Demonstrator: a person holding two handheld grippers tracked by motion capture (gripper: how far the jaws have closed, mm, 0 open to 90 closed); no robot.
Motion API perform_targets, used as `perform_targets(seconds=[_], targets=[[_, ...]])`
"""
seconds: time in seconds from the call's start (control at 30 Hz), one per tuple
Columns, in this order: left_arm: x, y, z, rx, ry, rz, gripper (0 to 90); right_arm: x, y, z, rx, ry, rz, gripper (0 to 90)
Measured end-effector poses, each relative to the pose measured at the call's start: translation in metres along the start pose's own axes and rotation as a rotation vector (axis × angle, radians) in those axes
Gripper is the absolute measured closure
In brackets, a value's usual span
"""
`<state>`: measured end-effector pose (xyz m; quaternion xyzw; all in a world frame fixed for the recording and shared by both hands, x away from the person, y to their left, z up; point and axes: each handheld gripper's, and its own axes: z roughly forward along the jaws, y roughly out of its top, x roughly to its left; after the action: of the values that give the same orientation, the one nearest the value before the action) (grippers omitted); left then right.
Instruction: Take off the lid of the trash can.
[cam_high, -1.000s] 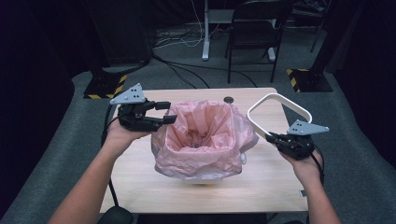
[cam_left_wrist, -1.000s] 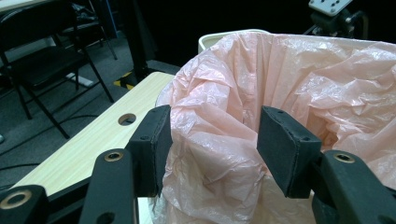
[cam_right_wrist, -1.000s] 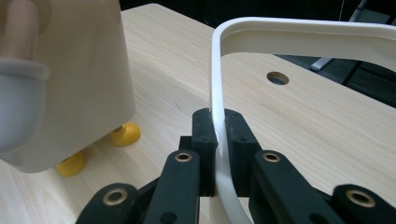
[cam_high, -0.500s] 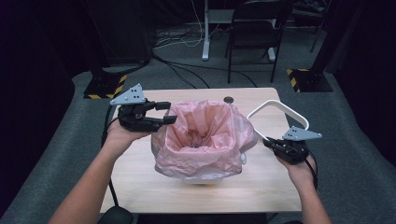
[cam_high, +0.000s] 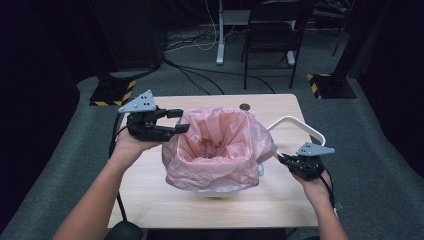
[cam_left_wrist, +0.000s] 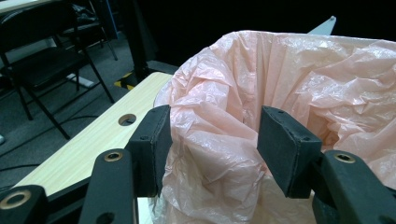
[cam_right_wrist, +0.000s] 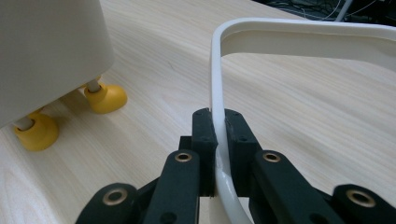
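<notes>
Desk (cam_high: 150, 200) carries a white bin on yellow feet (cam_right_wrist: 105, 97), lined with a pink bag (cam_high: 220, 150) whose top folds out over the bin's rim. The white ring (cam_high: 295, 122), the loop that looks meant to clamp the bag, is low at the right of the bin, one end held, the rest over the desk surface.

Right gripper (cam_high: 285, 159): jaws narrow, clamped on the ring's thin edge, seen clearly in the right gripper view (cam_right_wrist: 215, 154). Left gripper (cam_high: 175, 122): jaws wide, nothing pinched; in the left gripper view (cam_left_wrist: 212, 140) the bag's bunched edge sits between the pads but they don't press it.

Risks, my read:
- Ring is held by one thin edge, long lever. It could twist or slip in the jaws when lifted over the bin.
- Bag is loose and puffy. If the ring comes down uneven it may drag the film into the bin or trap a fold on one side only.
- Left jaws are not gripping, so the bag edge isn't steadied; a nudge could pull it off the rim.
- Bin stands on small feet, looks light; a sideways push could shift it on the desk.

Contents: bag looks about empty. Something small and dark at the bottom, can't tell what.
</notes>
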<state>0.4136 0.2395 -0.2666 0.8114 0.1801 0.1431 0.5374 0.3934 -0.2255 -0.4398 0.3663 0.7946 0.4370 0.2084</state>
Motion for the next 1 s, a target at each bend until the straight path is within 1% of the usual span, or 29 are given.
perform_targets(seconds=[0.3, 0.47, 0.6, 0.77, 0.9, 1.0], targets=[[0.0, 0.0, -0.001, 0.001, 0.0, 0.003, 44.3, -0.002, -0.011, 0.012, 0.048, 0.016, 0.004, 83.9], [0.0, 0.0, -0.001, -0.002, 0.0, -0.001, 44.4, -0.004, -0.018, 0.018, 0.058, 0.036, 0.03, 83.9], [0.0, 0.0, -0.001, -0.004, 0.0, -0.003, 44.4, -0.005, -0.024, 0.025, 0.084, 0.043, 0.039, 83.9], [0.0, -0.001, 0.0, -0.003, -0.001, -0.002, 44.4, -0.007, -0.028, 0.027, 0.086, 0.051, 0.054, 83.9], [0.0, -0.001, 0.001, -0.001, -0.002, -0.001, 44.4, -0.007, -0.03, 0.028, 0.101, 0.049, 0.047, 83.8], [0.0, -0.001, 0.001, -0.001, -0.002, -0.001, 44.3, -0.007, -0.032, 0.03, 0.116, 0.06, 0.052, 83.8]])
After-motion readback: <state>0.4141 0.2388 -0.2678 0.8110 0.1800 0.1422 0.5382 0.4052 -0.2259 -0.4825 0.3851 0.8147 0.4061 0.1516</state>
